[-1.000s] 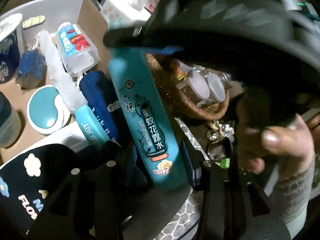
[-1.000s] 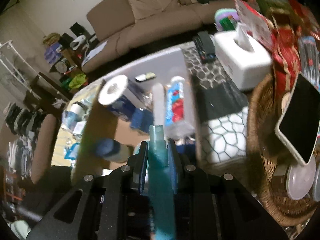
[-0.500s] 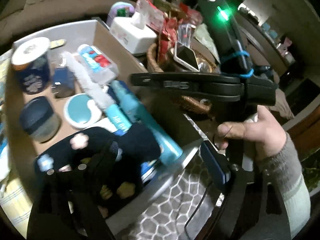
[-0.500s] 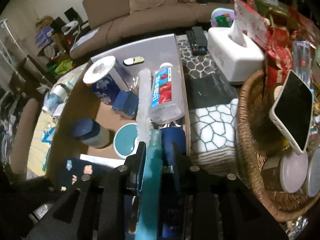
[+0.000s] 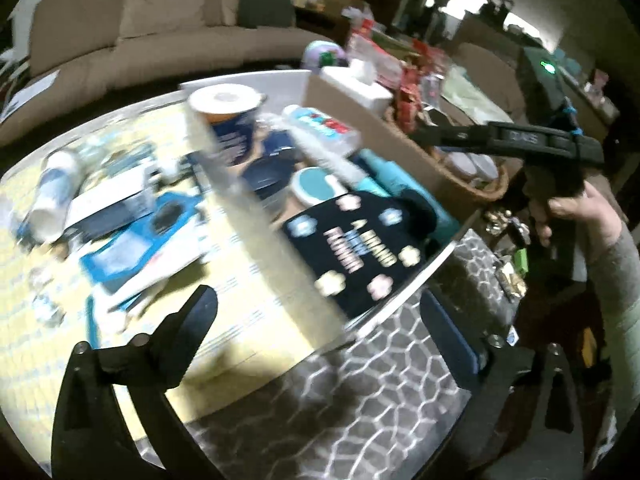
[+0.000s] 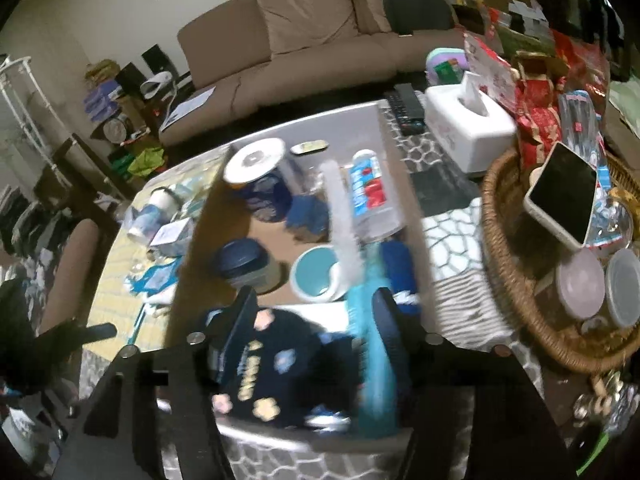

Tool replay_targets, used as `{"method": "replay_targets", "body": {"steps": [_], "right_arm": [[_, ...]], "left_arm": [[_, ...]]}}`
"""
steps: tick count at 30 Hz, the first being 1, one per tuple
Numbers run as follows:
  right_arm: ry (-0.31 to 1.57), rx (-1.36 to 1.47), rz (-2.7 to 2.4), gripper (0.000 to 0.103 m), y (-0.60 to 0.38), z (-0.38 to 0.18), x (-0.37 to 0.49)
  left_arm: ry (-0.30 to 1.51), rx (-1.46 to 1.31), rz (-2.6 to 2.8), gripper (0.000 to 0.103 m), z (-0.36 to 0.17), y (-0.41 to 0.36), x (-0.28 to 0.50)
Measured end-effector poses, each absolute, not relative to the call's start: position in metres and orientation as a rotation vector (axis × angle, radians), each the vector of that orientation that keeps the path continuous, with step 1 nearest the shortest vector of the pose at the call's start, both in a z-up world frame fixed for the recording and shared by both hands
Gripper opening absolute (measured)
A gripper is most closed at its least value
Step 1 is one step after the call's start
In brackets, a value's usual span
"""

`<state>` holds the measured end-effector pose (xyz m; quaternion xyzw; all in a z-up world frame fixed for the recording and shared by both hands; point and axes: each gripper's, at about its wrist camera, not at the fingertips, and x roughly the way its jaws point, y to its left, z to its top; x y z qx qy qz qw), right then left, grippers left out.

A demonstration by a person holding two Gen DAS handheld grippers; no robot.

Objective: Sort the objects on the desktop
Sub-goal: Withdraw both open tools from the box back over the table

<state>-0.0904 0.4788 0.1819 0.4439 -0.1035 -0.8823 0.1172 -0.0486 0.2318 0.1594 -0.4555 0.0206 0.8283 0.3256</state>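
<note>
brown sofa (image 6: 320,32) behind table (image 6: 340,124)

The spray bottle (image 6: 370,344) lies in the cardboard box (image 6: 192,248); the wicker basket (image 6: 504,280) sits right of it.

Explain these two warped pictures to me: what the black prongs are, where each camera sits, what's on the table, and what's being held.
A person holds a two-finger gripper in each hand; a fisheye camera on each looks along its fingers. The left gripper stands wide open and empty over the table edge. The right gripper, with the hand carrying it visible in the left view, has just been opening; the teal spray bottle lies between its fingers, no longer pinched. The bottle rests in a cardboard box with a dark floral pouch, a round teal case and a white brush. A wicker basket sits alongside.
</note>
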Motion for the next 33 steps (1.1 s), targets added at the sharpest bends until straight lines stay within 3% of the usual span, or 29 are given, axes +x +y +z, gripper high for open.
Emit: {"method": "replay_targets", "body": {"steps": [2,6,24,33], "right_arm": [[-0.324,1.297,-2.567,0.090,0.464,0.181,-0.083],[-0.344,1.266,-2.564,0.103,0.428,0.182,-0.068],[-0.219,1.241,-2.535,0.103,0.284,0.179,-0.018],[-0.242,1.238,-2.475,0.103,0.233,0.163,-0.026]], "left_arm": [[0.024,-1.214,2.195,0.103,0.158,0.215,-0.047],[-0.013,-1.227,2.243,0.103,0.161,0.184,-0.042],[-0.064,-1.151,2.432,0.103,0.196,0.067,-0.012],[-0.086,-1.199,2.509,0.103,0.174,-0.005,-0.019]]}}
